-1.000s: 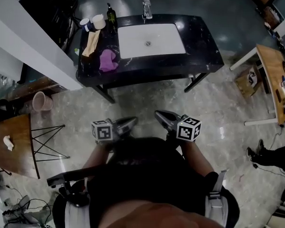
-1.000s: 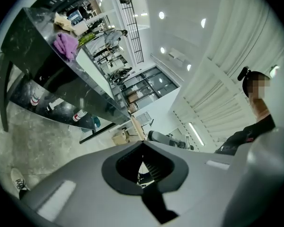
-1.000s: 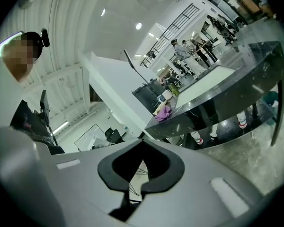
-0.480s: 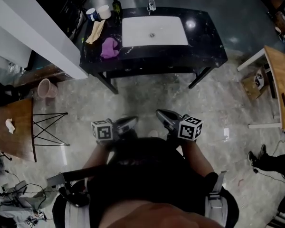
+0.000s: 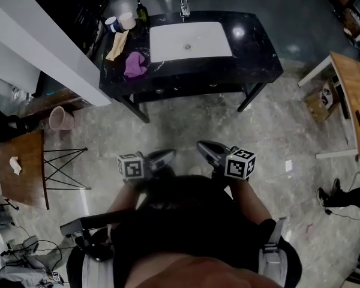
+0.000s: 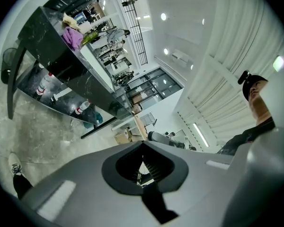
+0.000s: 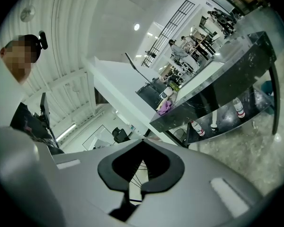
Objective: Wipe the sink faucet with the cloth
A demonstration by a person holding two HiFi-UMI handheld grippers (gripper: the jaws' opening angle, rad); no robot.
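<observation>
The black counter (image 5: pixel 252 53) holds a white sink basin (image 5: pixel 191 41), with the metal faucet (image 5: pixel 183 5) at its far edge. A purple cloth (image 5: pixel 135 64) lies crumpled on the counter left of the basin; it also shows as the purple cloth (image 6: pixel 73 36) in the left gripper view and the purple cloth (image 7: pixel 164 107) in the right gripper view. My left gripper (image 5: pixel 168 153) and right gripper (image 5: pixel 201 144) are held side by side close to my body, well short of the counter. Both are shut and hold nothing.
A dark bottle (image 5: pixel 141 9), two cups (image 5: pixel 113 24) and a tan rag (image 5: pixel 117 45) stand left of the basin. A pink bucket (image 5: pixel 61 119) and a wooden table (image 5: pixel 21 167) are at the left. Another wooden table (image 5: pixel 348 95) and a person's legs (image 5: pixel 342 194) are at the right.
The counter has slid a little up in the head view. Both grippers keep their place in front of the body and stay shut.
</observation>
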